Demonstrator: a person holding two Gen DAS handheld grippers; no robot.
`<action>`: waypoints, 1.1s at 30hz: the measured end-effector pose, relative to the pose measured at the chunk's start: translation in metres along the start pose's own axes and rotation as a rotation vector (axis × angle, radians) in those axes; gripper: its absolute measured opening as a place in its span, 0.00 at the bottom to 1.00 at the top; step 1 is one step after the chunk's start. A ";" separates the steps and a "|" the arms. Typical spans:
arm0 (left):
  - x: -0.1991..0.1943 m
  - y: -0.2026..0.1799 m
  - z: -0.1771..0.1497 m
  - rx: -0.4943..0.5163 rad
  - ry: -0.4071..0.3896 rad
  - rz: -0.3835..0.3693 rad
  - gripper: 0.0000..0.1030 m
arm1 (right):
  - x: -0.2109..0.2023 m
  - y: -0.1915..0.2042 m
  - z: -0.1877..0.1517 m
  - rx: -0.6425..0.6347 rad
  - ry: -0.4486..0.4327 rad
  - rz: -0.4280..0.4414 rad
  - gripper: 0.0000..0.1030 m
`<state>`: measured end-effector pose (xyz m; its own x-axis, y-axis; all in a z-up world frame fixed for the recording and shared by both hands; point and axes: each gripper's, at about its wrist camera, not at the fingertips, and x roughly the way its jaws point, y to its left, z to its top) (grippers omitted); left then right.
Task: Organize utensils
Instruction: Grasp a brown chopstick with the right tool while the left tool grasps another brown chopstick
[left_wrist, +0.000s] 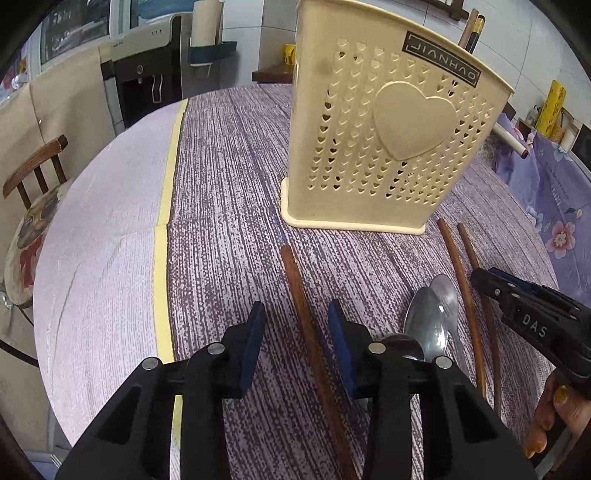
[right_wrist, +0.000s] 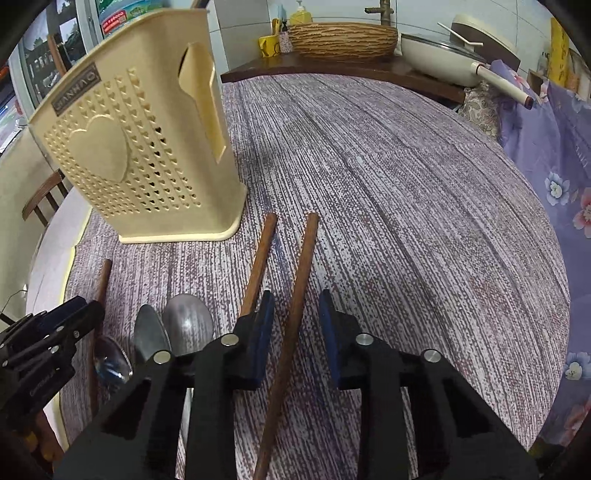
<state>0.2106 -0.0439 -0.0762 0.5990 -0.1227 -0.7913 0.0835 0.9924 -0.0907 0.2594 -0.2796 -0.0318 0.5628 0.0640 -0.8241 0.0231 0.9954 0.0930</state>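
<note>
Left gripper (left_wrist: 297, 332): black plastic arms, blue pads, jaws spread, not pinching. One brown wooden chopstick (left_wrist: 310, 332) lies flat between the pads, with a gap showing on both sides. Right gripper (right_wrist: 295, 332): same build, jaws spread narrowly around a second chopstick (right_wrist: 291, 332), pads close but apart from it. No earlier frame here, so only the spread is noted.

Worktop (left_wrist: 229, 184): round, covered in woven purple-white cloth with a speckled ribbed texture. A paler cloth panel with a yellow stripe (left_wrist: 162, 280) runs along the left edge.

Between the two grippers, near the front edge: metal spoons (left_wrist: 432, 325), shiny oval bowls overlapping, handles hidden under the left gripper's arm. Beside them is a third chopstick (right_wrist: 258, 266), thin and round, just left of the one in the right gripper; its near end is hidden by the right gripper's left arm. All sticks point away towards the holder.

Mid worktop: cream plastic holder (left_wrist: 388, 140), upright, tall, with a curved front, heart-shaped perforations, a raised heart, a dark label and a flared base. Stick ends (left_wrist: 472, 29) poke out of its top. A side slot pocket shows in the right wrist view.

A hand (left_wrist: 550, 417) with yellow nails grips the right gripper at the right edge.

Beyond the far edge: wicker basket (right_wrist: 343, 38), white pan (right_wrist: 439, 59), floral purple fabric (right_wrist: 554, 155). Off the left edge: wooden chair (left_wrist: 37, 173).
</note>
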 end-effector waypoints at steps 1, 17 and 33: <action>0.000 -0.001 0.000 0.002 -0.003 0.004 0.34 | 0.001 0.000 0.000 -0.003 -0.004 -0.011 0.22; 0.004 -0.009 -0.001 0.050 -0.024 0.089 0.16 | 0.016 0.003 0.015 -0.014 -0.034 -0.047 0.11; 0.006 -0.008 0.006 0.059 -0.005 0.075 0.10 | 0.020 0.006 0.020 -0.012 -0.038 -0.058 0.10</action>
<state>0.2185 -0.0530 -0.0763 0.6094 -0.0482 -0.7914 0.0845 0.9964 0.0044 0.2873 -0.2733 -0.0366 0.5916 0.0032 -0.8062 0.0474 0.9981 0.0388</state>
